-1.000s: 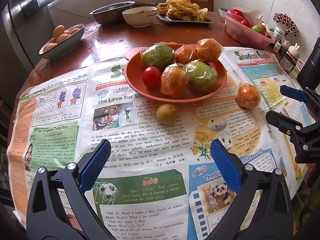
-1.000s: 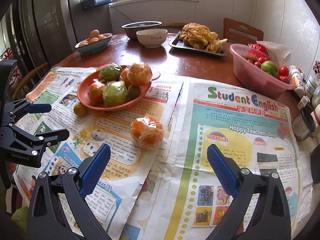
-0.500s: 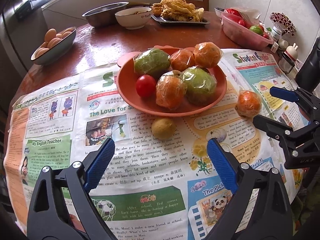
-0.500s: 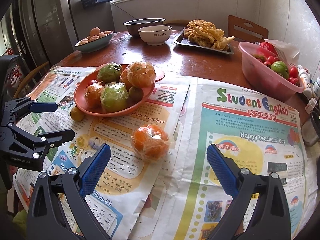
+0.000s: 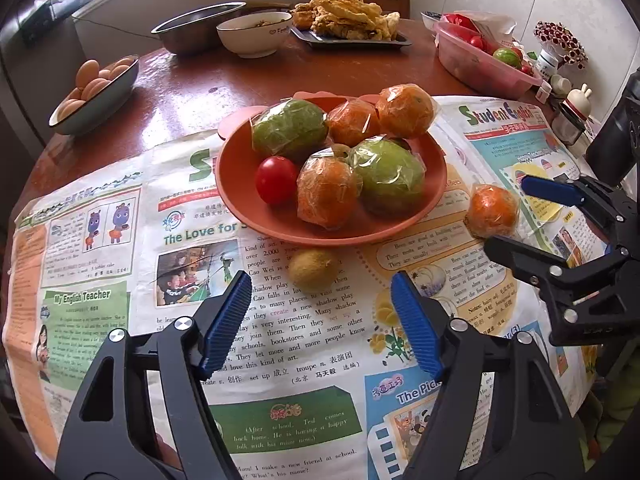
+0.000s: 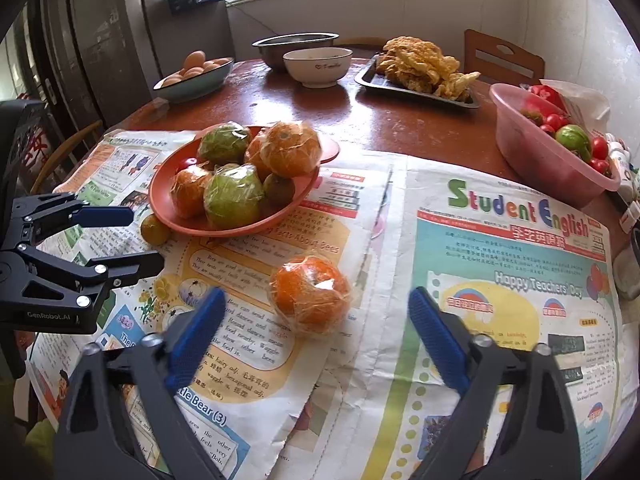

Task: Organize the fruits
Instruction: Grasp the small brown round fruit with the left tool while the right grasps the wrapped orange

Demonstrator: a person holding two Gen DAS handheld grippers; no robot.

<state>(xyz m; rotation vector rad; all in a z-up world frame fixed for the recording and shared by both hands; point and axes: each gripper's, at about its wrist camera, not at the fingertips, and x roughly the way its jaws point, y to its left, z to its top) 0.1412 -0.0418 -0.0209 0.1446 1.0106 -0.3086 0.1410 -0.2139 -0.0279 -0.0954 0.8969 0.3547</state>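
The left claw has just been narrowing and stands partly open, gripping nothing; a small brown-green fruit lies just beyond its pads, against the near rim of the orange plate of wrapped fruit. The right claw, also narrowing, is still wide and empty, with a wrapped orange on the newspaper between its fingertips, untouched, near the plate.

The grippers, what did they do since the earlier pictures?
Both came nearer to their fruit with jaws closing: the left gripper toward the kiwi, the right gripper toward the loose wrapped orange. Neither grips anything yet. The plate and its fruit stayed put.
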